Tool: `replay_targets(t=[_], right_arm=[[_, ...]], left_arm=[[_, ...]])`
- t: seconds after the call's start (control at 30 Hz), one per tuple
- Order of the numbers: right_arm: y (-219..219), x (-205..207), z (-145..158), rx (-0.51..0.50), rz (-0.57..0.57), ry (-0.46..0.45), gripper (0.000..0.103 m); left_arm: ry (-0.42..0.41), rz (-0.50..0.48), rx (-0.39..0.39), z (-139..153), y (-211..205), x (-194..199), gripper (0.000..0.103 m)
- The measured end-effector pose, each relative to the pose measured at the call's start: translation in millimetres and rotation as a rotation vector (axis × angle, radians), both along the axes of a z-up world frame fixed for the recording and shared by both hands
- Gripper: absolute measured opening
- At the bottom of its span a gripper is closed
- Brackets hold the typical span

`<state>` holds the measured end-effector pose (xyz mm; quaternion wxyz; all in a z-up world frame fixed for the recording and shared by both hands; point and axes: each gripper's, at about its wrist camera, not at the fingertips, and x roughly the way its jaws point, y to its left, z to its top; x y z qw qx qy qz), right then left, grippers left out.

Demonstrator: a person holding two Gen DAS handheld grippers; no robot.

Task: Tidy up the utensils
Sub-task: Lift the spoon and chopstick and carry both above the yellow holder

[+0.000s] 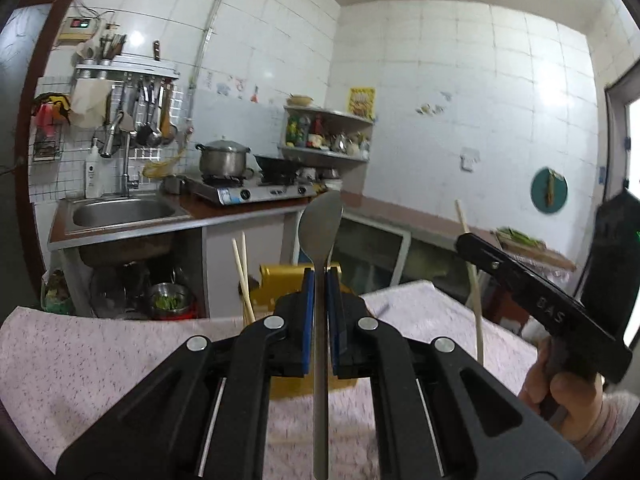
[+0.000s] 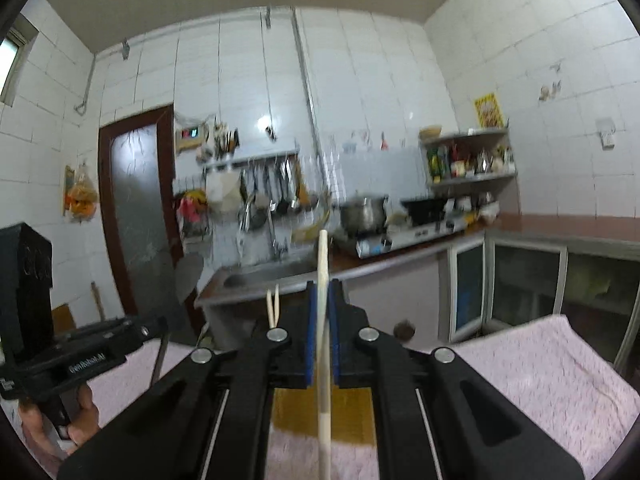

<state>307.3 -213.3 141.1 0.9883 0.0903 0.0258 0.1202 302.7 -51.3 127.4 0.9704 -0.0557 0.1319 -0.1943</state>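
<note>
My left gripper (image 1: 320, 280) is shut on a metal spoon (image 1: 320, 228), held upright with its bowl up. My right gripper (image 2: 322, 292) is shut on a pale wooden chopstick (image 2: 323, 264), also upright; it shows at the right of the left wrist view (image 1: 474, 292). A yellow utensil holder (image 1: 284, 284) stands on the pink cloth just behind the left gripper, with two chopsticks (image 1: 243, 276) in it. The holder shows below the right gripper (image 2: 320, 416), mostly hidden by the jaws. The left gripper's body shows at the left of the right wrist view (image 2: 92, 356).
The table is covered with a pink speckled cloth (image 1: 100, 360). Behind it are a steel sink (image 1: 120, 212), a gas stove with a pot (image 1: 224, 160), a corner shelf (image 1: 328, 132) and low glass-door cabinets (image 2: 532, 280). A brown door (image 2: 136, 208) is at the left.
</note>
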Motion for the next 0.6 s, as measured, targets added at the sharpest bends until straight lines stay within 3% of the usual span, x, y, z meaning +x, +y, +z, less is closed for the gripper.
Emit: replay_targets(t=[0.27,0.6], right_arm=[[-5.2,19.7,19.9,0.09,-0.065,-0.121,0.006],[-16.2,30.9,36.3,0.194,-0.066,-0.299,0.006]], left_arm=[[-0.039,0.051,-0.088,19.9,-0.9,36.4,0.005],[-0.141,-0.015,-0.17,29.5,-1.0,60.5,0.005]])
